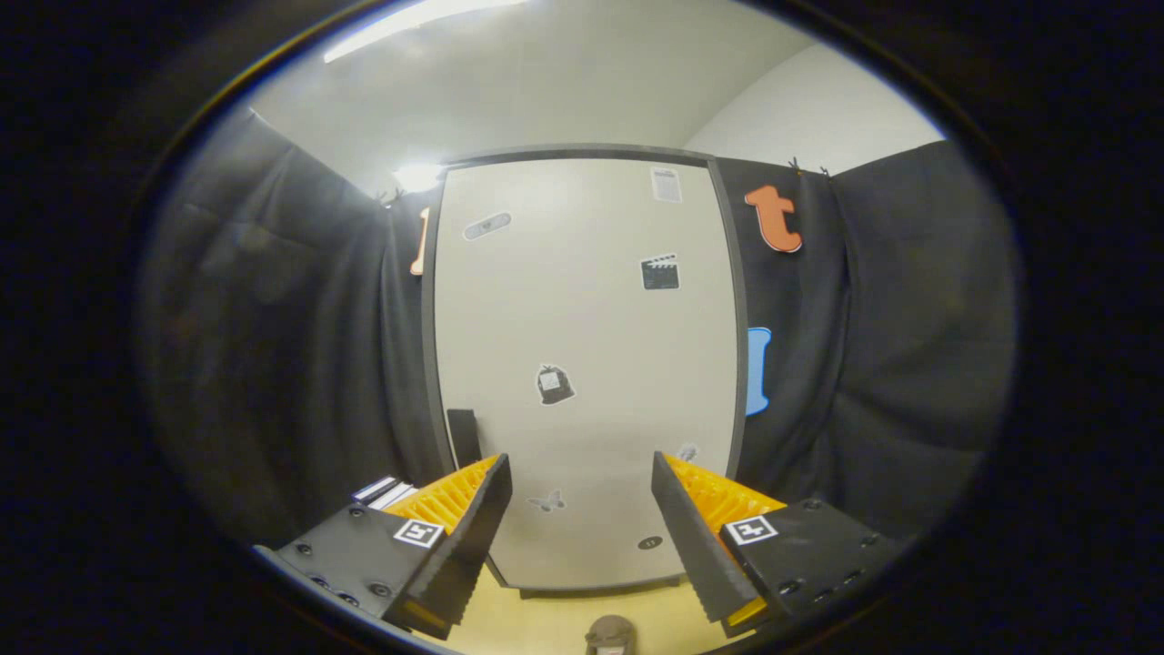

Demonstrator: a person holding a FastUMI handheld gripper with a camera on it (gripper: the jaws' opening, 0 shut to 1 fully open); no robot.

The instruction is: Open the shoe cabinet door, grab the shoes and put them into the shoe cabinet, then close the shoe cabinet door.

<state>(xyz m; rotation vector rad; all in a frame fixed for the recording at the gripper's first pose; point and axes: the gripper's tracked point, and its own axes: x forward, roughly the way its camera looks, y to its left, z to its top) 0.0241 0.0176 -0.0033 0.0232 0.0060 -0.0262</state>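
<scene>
The gripper [582,509] is facing the shoe cabinet [587,364] head-on, its fingers spread wide apart and gripping nothing, touching nothing. The pale cabinet door [600,318] is standing shut in its dark frame, dotted with small stickers, and a dark handle [464,437] is sitting at the door's left edge, just above and beyond the left finger. By the look of it, the opening step is only just getting under way. The next move seems to call for shifting left, closing the fingers on that handle, and pulling the door outward. A small rounded object [609,635] is lying on the yellowish floor [546,619] between the fingers, too cut off to identify; it may be a shoe.
</scene>
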